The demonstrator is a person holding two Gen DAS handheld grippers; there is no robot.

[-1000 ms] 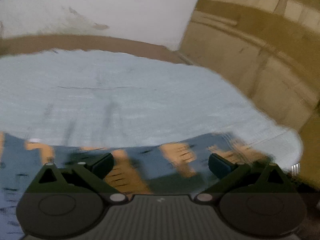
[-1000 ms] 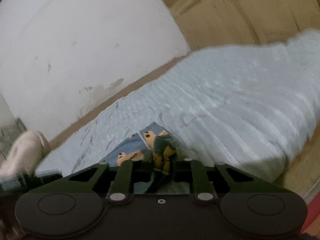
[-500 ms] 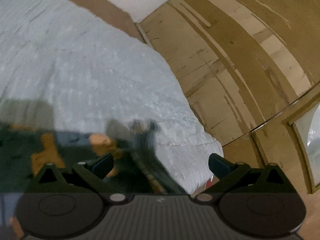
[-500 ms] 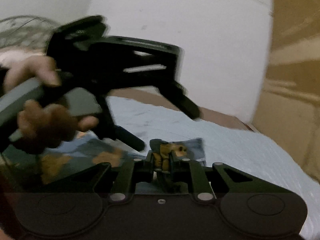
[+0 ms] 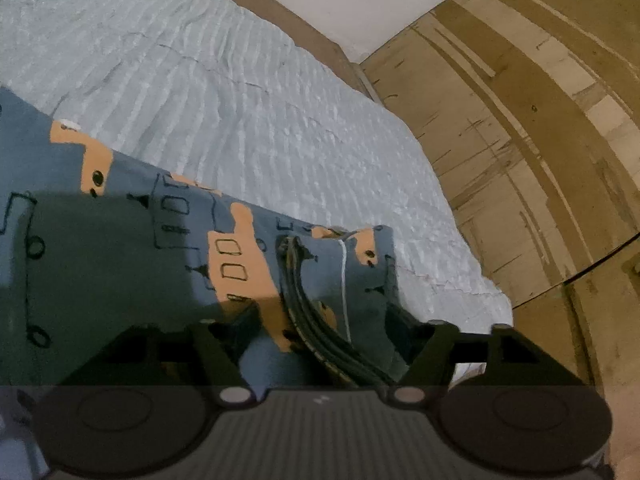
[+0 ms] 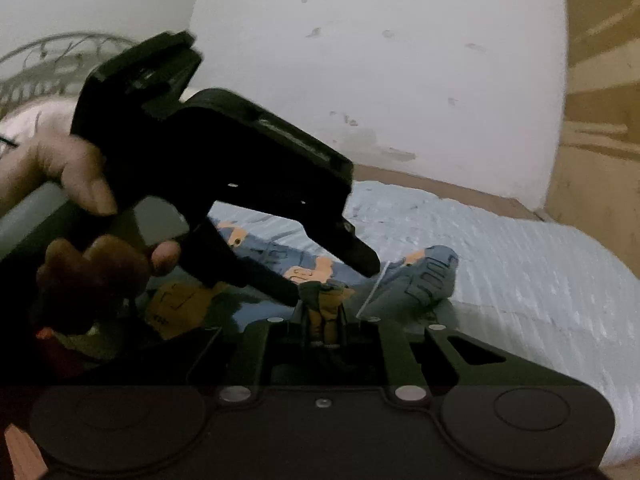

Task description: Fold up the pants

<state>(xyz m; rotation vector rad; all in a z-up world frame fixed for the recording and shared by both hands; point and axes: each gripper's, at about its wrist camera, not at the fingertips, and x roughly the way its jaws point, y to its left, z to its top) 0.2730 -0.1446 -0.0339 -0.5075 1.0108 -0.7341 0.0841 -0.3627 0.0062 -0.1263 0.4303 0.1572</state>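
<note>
Blue-grey pants (image 5: pixel 120 248) with orange prints lie spread on a pale blue bedspread (image 5: pixel 240 100). My left gripper (image 5: pixel 326 320) straddles a bunched edge of them, where a dark band and a white drawstring (image 5: pixel 344 280) run between the fingers. Its jaws are closing, and the pads do not visibly press the cloth. In the right wrist view the pants (image 6: pixel 424 276) stretch ahead, and my right gripper (image 6: pixel 324 320) is shut on a narrow orange and dark fold of them. The left gripper (image 6: pixel 332 280), held by a hand (image 6: pixel 80 184), hangs just above and ahead of it.
A white wall (image 6: pixel 360 60) runs behind the bed. Wooden panels (image 5: pixel 520 140) stand close along the bed's right side. A metal headboard (image 6: pixel 52 60) shows at the upper left. The bedspread's edge (image 5: pixel 480 300) drops off to the right of the pants.
My left gripper has come down onto the pants' bunched edge and its jaws have narrowed around it. The right gripper rolled and swung toward the left one, still holding its fold.
</note>
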